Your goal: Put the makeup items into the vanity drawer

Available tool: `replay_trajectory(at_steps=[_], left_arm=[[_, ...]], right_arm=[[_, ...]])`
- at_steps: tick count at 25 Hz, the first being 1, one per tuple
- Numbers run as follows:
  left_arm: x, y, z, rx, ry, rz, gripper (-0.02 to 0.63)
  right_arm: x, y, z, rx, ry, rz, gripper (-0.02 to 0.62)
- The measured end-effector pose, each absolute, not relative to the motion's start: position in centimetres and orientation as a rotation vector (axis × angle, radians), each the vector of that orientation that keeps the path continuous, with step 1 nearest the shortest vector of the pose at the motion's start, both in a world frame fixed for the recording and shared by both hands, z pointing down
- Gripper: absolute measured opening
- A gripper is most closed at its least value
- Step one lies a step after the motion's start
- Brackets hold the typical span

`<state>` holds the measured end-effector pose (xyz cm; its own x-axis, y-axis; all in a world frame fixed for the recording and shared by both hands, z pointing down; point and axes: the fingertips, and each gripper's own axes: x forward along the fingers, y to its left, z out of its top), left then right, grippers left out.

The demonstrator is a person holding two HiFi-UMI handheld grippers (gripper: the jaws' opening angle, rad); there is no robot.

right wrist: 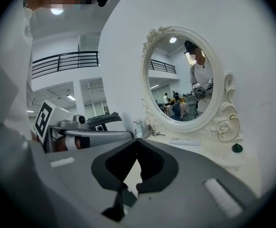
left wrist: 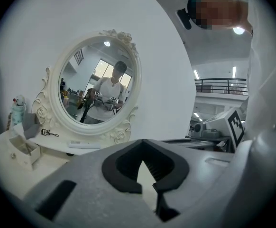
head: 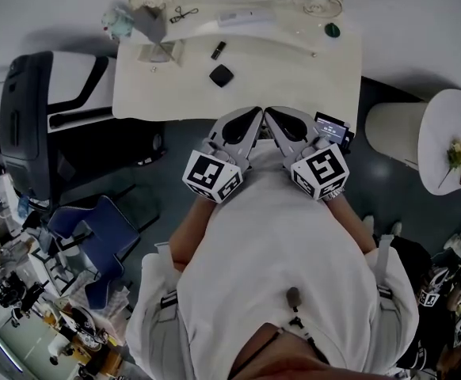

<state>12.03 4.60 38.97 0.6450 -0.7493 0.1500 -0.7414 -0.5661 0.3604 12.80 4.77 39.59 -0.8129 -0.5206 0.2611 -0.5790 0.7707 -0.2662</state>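
The left gripper and right gripper are closed tight, holding nothing. The black compact lies on the vanity top, toward its front edge. It looks light, hard and slippery, so pinch its sides.

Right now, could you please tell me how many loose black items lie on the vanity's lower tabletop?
2, both on the vanity tabletop: a square black compact near its middle, and a slim black tube just beyond it. Others may be hidden.
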Motion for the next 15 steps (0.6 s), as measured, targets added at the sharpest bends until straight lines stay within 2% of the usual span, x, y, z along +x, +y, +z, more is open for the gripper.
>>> replay_trajectory(at_steps=[15], left_arm=[[11.9,5.8,39.3,2.479,-1.142,-0.044,0.006]], right_arm=[[14.2,4.7,40.4,0.987,-2.775,0.642,0.008]])
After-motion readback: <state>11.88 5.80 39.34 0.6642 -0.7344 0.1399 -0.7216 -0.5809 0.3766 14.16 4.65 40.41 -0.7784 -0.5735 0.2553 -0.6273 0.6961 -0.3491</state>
